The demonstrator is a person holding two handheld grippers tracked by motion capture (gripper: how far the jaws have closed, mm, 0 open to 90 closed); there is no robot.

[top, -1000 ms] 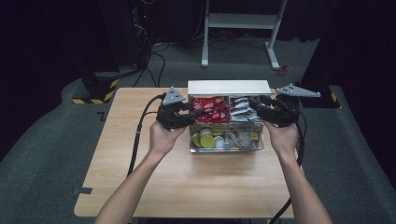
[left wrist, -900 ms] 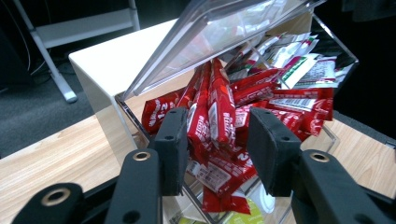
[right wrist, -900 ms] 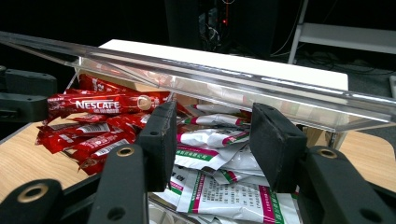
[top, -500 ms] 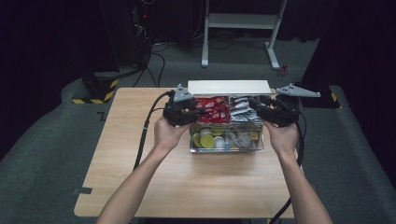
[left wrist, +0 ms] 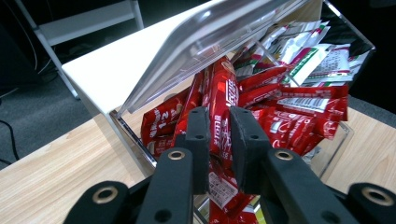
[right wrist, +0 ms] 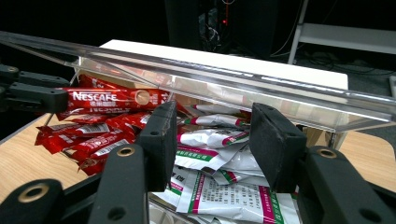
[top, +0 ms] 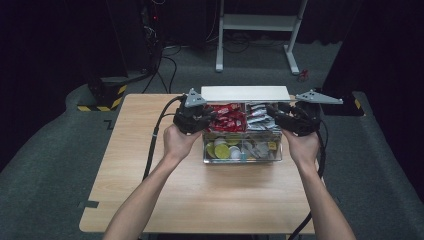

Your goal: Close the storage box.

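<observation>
- High view: a clear plastic box [top: 242, 145] stands in the middle of a wooden table [top: 200, 195], its white lid [top: 245, 93] raised at the back. The box has at least three compartments: red sachets at back left, white sachets at back right, and small round pods, some yellow-green, along the front. The left gripper [top: 200, 120] is at the box's left edge, and the right gripper [top: 280, 116] is at its right edge.
- Left gripper view: the two black jaws have just been closing and now pinch one red stick sachet [left wrist: 220, 109], lifted upright above the red pile. More red sachets lie beneath, too overlapped to count.
- Right gripper view: the jaws stand apart over the white sachets [right wrist: 219, 140] with nothing pressed between them. At left, the other gripper's jaws hold one red sachet marked Nescafé level.
</observation>
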